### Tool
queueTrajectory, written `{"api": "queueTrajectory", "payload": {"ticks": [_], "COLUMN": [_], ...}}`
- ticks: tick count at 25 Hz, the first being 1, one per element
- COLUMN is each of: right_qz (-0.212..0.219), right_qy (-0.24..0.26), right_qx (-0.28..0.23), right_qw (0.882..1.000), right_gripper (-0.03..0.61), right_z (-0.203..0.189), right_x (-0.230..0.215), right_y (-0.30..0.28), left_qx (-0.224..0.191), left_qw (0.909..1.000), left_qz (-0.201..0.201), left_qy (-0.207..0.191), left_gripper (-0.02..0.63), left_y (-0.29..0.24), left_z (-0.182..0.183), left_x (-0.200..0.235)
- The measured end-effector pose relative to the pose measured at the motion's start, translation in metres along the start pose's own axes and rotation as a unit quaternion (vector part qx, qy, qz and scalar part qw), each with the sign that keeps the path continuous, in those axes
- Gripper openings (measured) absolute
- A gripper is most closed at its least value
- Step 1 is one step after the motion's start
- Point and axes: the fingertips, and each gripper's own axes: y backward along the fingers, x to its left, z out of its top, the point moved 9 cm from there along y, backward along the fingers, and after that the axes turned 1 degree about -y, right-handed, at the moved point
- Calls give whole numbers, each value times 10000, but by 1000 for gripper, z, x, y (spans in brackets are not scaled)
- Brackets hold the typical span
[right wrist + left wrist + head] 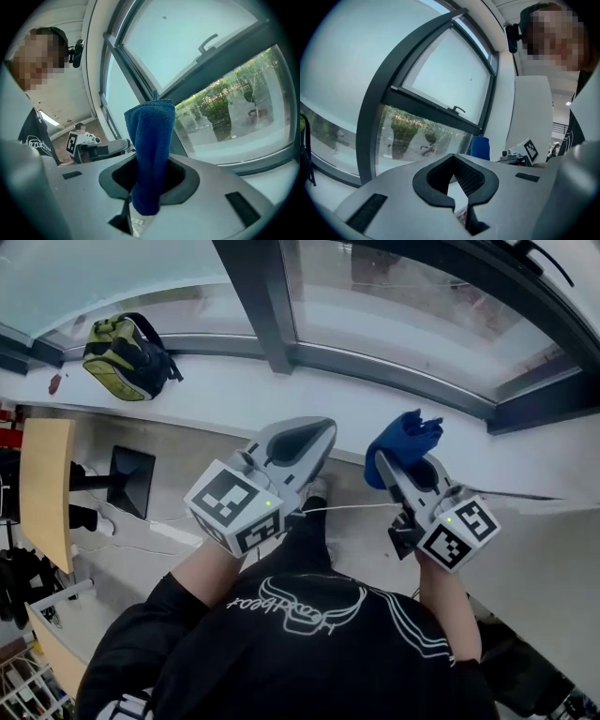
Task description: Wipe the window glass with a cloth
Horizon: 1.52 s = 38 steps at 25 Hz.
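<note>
In the head view the left gripper [321,432] and right gripper [392,468] are held side by side, both aimed at the white sill [234,381] and the window glass [403,324] beyond it. A blue cloth [405,440] sticks out past the right gripper's tip, short of the glass. A green and black backpack [127,357] lies on the sill well off to the left gripper's left, and a dark frame post [267,306] rises ahead of the left gripper. In the left gripper view the left gripper [454,161] has its jaws drawn together at the tip with nothing between them; the window glass [445,79] spreads ahead and above, and the cloth [480,147] shows just to its right. In the right gripper view the right gripper [149,161] has its jaws clamped on the cloth [150,136], which stands upright out of them as a folded column, with the window glass [187,42] and a dark handle [208,42] ahead of it, apart from the cloth.
</note>
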Motion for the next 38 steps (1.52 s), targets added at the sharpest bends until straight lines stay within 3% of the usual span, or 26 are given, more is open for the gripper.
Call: {"api": "queueTrajectory", "payload": {"ticks": [8, 14, 21, 28, 38], "right_qz": [-19, 97, 312, -17, -179], "right_qy": [69, 411, 980, 1431, 1866], "right_qx": [304, 295, 326, -63, -295], "right_qw": [9995, 9987, 9942, 9897, 9818], "right_gripper": [94, 94, 94, 94, 94], "right_z": [21, 49, 70, 97, 110], "right_x": [-60, -78, -95, -124, -120], "right_y": [-140, -217, -292, -351, -397], "left_qx": [-52, -99, -176, -43, -98], "left_qw": [9982, 9971, 9954, 9930, 9884], "left_qz": [499, 701, 893, 1126, 1427], "left_qy": [325, 267, 308, 361, 515], "left_gripper": [5, 5, 5, 5, 5], "left_y": [-26, -32, -40, -40, -25], "left_z": [-1, 17, 22, 10, 5], "left_x": [137, 194, 219, 221, 233]}}
